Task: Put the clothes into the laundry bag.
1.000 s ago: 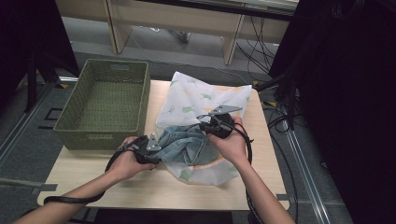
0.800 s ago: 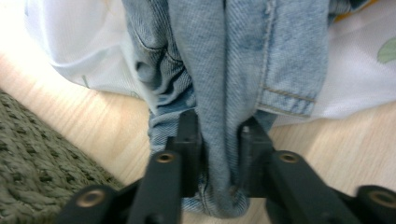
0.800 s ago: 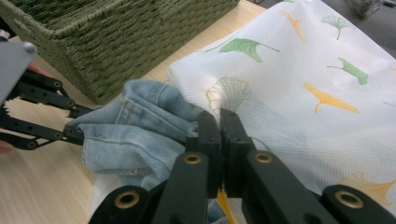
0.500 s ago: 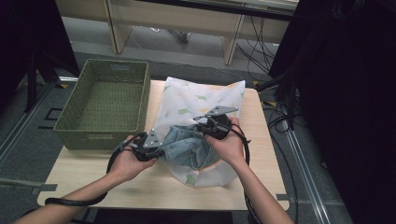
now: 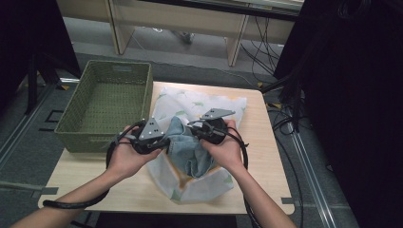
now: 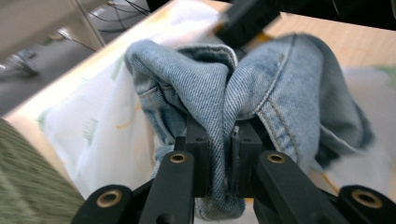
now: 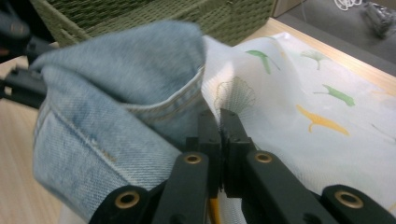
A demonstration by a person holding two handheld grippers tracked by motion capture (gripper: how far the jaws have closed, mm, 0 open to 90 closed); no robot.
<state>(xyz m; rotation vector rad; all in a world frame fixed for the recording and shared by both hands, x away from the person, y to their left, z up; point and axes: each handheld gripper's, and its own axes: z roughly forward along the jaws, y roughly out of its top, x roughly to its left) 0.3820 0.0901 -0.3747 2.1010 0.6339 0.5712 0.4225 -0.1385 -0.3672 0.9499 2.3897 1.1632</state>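
While both hands face inward beside the basket point(image 5: 107, 102), the left gripper point(image 6: 219, 140), jaws just closed, pinches the jeans point(image 5: 190, 147). The right gripper point(image 7: 219, 135) is clamped on the jeans too.

We see a faded light-blue denim garment point(image 5: 190, 147) with tan stitching along its seams, lying on a white cloth point(image 5: 209, 102) printed with green and yellow-orange leaf shapes. Beside them stands an olive-green woven basket point(image 5: 102, 102) on a pale wooden table point(image 5: 263, 156). Both grippers have black jaws.
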